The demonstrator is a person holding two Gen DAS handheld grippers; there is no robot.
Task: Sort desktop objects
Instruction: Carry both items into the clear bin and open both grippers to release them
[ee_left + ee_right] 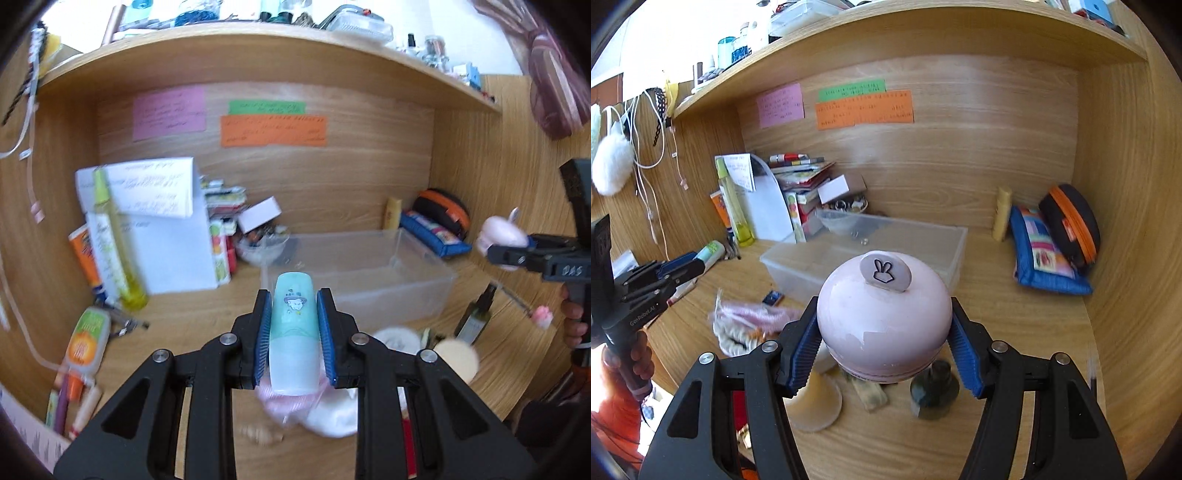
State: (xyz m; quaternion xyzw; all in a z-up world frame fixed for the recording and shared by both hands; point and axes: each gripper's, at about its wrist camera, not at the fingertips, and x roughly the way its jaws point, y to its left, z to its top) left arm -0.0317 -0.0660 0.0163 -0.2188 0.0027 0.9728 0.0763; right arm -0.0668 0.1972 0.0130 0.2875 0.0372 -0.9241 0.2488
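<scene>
My left gripper (294, 306) is shut on a mint-green tube with a cartoon face (294, 332), held above the desk in front of a clear plastic bin (399, 291). My right gripper (884, 332) is shut on a round pink gadget with a rabbit-ear tab (884, 317), held above the desk in front of the same bin (798, 266). In the left wrist view the right gripper (506, 254) shows at the right with the pink gadget (498, 232). In the right wrist view the left gripper (690, 267) shows at the left with the tube (711, 253).
Loose on the desk: a pink-and-white cloth (750, 321), a beige round pad (816, 406), a dark green bottle (934, 391), a yellow spray bottle (114, 240), papers and books (166, 229), a blue pouch (1045, 254), a black-orange case (1071, 225). A shelf hangs overhead.
</scene>
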